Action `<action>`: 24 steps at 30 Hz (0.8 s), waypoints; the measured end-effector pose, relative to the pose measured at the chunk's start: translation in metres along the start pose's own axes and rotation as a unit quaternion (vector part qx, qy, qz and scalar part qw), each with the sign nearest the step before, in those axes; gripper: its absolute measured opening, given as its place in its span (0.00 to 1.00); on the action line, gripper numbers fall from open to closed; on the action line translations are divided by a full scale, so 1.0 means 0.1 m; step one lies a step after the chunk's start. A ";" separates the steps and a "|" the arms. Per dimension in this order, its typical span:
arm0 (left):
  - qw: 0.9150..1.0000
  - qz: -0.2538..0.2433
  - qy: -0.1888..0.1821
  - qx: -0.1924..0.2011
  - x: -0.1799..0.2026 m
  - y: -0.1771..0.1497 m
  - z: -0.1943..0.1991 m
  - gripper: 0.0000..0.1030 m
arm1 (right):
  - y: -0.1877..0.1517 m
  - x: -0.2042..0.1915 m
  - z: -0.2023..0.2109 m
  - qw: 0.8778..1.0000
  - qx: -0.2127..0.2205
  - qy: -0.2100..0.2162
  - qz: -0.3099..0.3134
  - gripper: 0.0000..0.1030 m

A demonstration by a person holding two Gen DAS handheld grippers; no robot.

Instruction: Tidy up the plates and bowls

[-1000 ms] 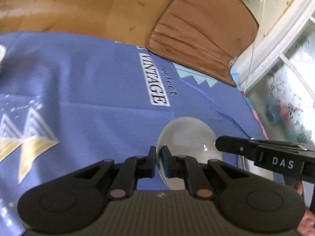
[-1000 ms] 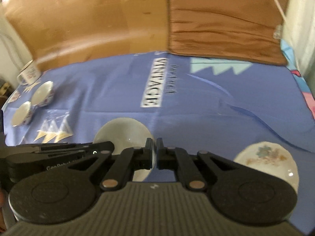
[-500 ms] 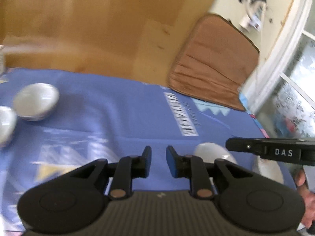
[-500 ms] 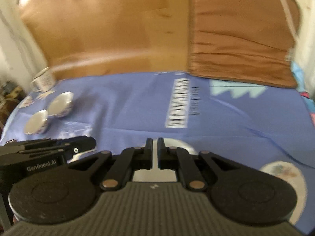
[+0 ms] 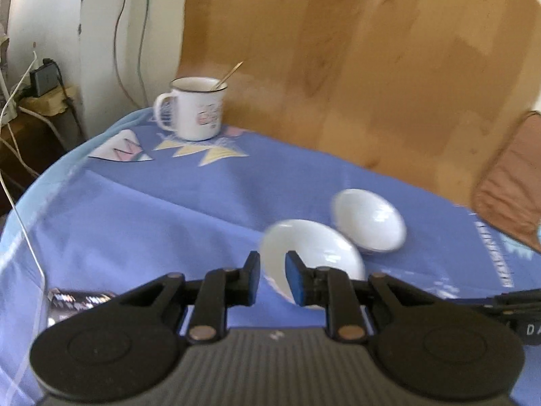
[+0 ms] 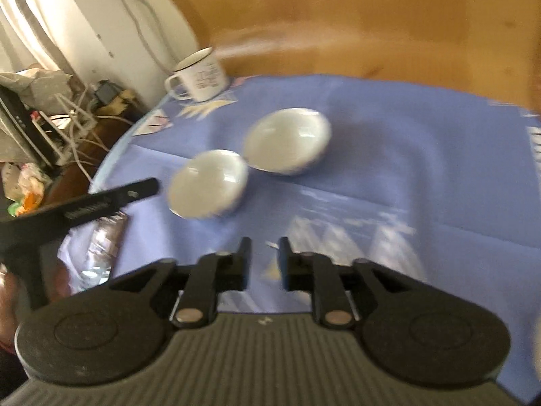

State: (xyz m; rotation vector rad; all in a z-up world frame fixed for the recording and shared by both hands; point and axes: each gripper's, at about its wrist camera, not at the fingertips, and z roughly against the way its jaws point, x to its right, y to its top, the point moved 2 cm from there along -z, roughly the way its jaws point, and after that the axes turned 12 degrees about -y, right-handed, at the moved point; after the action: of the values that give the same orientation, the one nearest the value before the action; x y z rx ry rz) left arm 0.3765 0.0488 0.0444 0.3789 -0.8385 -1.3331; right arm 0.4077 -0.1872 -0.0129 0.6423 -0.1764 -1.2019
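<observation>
Two white bowls, near bowl [image 5: 311, 257] and far bowl [image 5: 368, 225], sit side by side, unstacked, on the blue-clothed worktop [image 5: 169, 209]. Left tongs [image 5: 272, 279] gape empty just before the near bowl; right tongs [image 6: 264, 264] gape empty, farther back. Stacking remains.

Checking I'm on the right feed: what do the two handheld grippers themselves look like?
Both the left gripper and the right gripper are matte black with a ribbed grey base, two round black discs and brass-coloured pivot pins. The left's fingers carry blue pads. White lettering marks each gripper's side.
</observation>
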 end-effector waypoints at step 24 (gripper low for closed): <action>0.998 0.028 -0.044 -0.039 -0.26 -0.04 -0.36 0.07 | 0.35 -0.43 -0.73 0.998 -0.033 -0.047 -0.008 0.10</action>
State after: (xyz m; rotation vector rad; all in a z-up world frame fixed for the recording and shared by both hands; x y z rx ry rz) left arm 0.3989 0.0647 0.0097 0.2357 -0.8602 -1.3346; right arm 0.4528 -0.1142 -0.0440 0.5295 -0.2103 -1.2489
